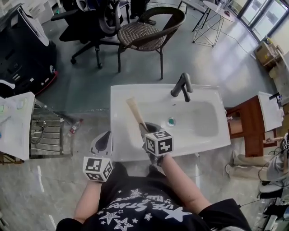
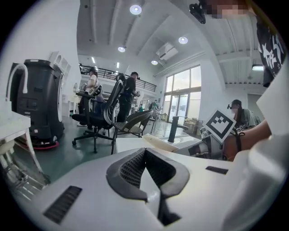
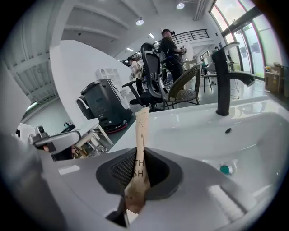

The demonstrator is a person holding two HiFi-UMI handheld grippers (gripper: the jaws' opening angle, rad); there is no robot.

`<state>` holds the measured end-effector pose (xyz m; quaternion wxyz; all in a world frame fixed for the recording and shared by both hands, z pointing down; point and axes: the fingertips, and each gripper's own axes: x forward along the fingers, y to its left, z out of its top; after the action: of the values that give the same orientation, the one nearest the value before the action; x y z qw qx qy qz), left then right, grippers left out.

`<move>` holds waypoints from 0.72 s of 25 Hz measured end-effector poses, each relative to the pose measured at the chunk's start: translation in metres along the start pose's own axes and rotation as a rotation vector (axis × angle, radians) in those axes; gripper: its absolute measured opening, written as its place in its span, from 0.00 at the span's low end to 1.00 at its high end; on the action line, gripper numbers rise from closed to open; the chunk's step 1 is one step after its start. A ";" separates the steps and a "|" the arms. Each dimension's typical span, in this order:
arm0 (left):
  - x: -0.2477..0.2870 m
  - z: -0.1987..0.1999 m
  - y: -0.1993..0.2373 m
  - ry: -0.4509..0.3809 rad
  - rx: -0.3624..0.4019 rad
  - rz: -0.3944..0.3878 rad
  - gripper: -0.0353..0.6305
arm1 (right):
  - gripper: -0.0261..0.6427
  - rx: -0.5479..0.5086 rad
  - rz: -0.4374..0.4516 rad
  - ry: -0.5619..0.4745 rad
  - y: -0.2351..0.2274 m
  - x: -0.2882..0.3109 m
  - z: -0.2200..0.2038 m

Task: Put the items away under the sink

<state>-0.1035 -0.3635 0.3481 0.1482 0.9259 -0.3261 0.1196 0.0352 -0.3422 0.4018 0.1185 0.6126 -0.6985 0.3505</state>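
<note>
While over the sink (image 1: 121,95), 1 beige packet (image 1: 134,110) in right gripper (image 1: 144,129)

Bright, even indoor light; mostly sharp.
Lit from round ceiling lamps (image 2: 135,9) and tall windows (image 2: 184,92), blown out to white at the glass. Soft, faint shadows under the chair (image 1: 142,35) on the glossy floor (image 1: 90,90). Mild sheen along the white sink (image 1: 122,103). Heavy fisheye bending and black corners in both gripper views, nearest foreground slightly soft.
</note>
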 end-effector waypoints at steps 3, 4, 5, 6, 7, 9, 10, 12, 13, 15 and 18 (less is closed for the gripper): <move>-0.006 -0.015 -0.043 -0.001 -0.020 0.061 0.07 | 0.09 0.005 0.046 0.005 -0.018 -0.030 -0.013; -0.009 -0.019 -0.059 0.000 -0.022 0.072 0.07 | 0.09 0.001 0.063 0.008 -0.023 -0.040 -0.017; -0.012 -0.024 -0.074 0.002 -0.023 0.082 0.07 | 0.09 -0.007 0.080 0.013 -0.028 -0.050 -0.022; -0.016 -0.028 -0.087 0.003 -0.025 0.096 0.07 | 0.09 -0.018 0.094 0.022 -0.033 -0.058 -0.027; -0.019 -0.032 -0.099 0.004 -0.032 0.111 0.07 | 0.09 -0.029 0.105 0.035 -0.038 -0.065 -0.032; -0.025 -0.041 -0.122 0.004 -0.054 0.141 0.07 | 0.09 -0.047 0.128 0.059 -0.046 -0.077 -0.043; -0.028 -0.044 -0.132 0.004 -0.061 0.152 0.07 | 0.09 -0.055 0.145 0.064 -0.048 -0.082 -0.047; -0.033 -0.052 -0.150 0.011 -0.063 0.167 0.07 | 0.09 -0.076 0.185 0.055 -0.050 -0.092 -0.055; -0.037 -0.056 -0.156 0.016 -0.062 0.172 0.07 | 0.09 -0.086 0.199 0.046 -0.050 -0.097 -0.059; -0.044 -0.065 -0.164 0.029 -0.061 0.181 0.07 | 0.09 -0.094 0.213 0.035 -0.050 -0.104 -0.069; -0.056 -0.073 -0.170 0.035 -0.065 0.197 0.07 | 0.09 -0.128 0.236 0.011 -0.044 -0.114 -0.079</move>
<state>-0.0466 -0.1798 0.3651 0.1712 0.8819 -0.4167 0.1392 0.0813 -0.2044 0.4066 0.1190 0.5154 -0.7860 0.3200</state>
